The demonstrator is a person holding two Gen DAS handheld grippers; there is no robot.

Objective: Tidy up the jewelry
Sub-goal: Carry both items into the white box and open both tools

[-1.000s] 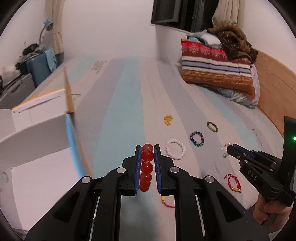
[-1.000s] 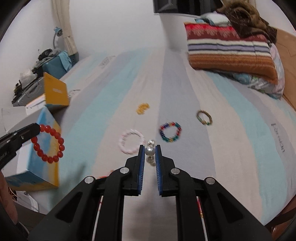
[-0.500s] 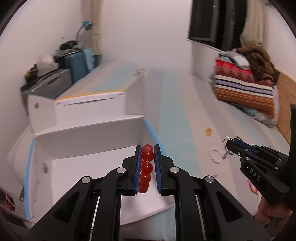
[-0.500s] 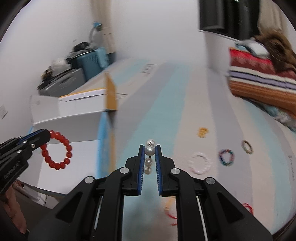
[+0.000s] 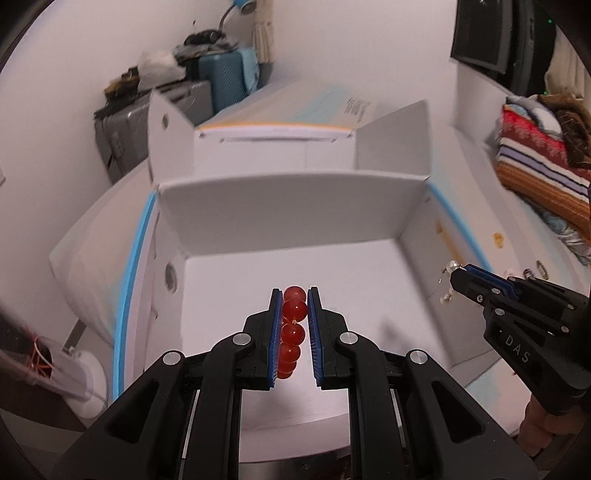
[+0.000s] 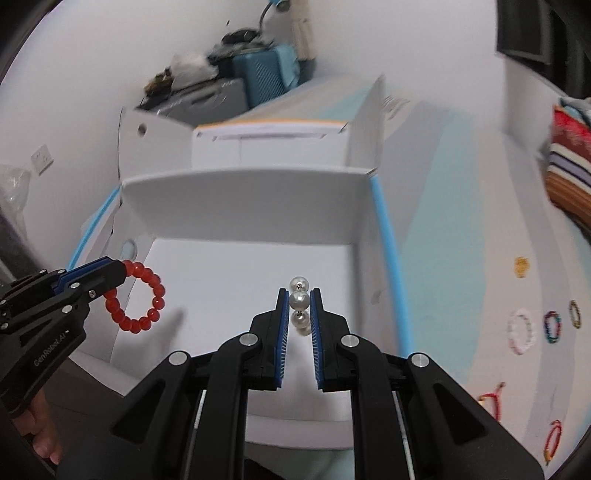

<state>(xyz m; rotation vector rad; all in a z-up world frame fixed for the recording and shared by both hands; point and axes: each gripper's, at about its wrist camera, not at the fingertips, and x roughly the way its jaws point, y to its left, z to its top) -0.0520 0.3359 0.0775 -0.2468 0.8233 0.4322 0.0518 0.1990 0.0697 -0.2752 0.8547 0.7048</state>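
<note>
Your left gripper [image 5: 291,299] clamped on a red bead bracelet [image 5: 292,328] at frame centre, your right gripper [image 6: 298,301] pinching pearl earrings [image 6: 299,308], both over the open white box [image 5: 295,206], more bracelets [image 6: 521,330] on the bedspread [image 6: 461,258] at right.

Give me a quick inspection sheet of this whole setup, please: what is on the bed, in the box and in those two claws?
Surface: striped bed cover, pale blue and grey bands.
Job's things: open white box, inside bare where visible; red bead bracelet; pearl earrings; on the cover a pink bracelet, a multicolour bracelet, a dark bead bracelet, a yellow piece and red cords.
Clutter: folded striped blankets.
Grippers: left claw shut on the red bead bracelet, right claw shut on the pearl earrings, both over the box.
Cables: nothing seen.
Surroundings: white wall, blue suitcase, grey suitcase, dark screen.
</note>
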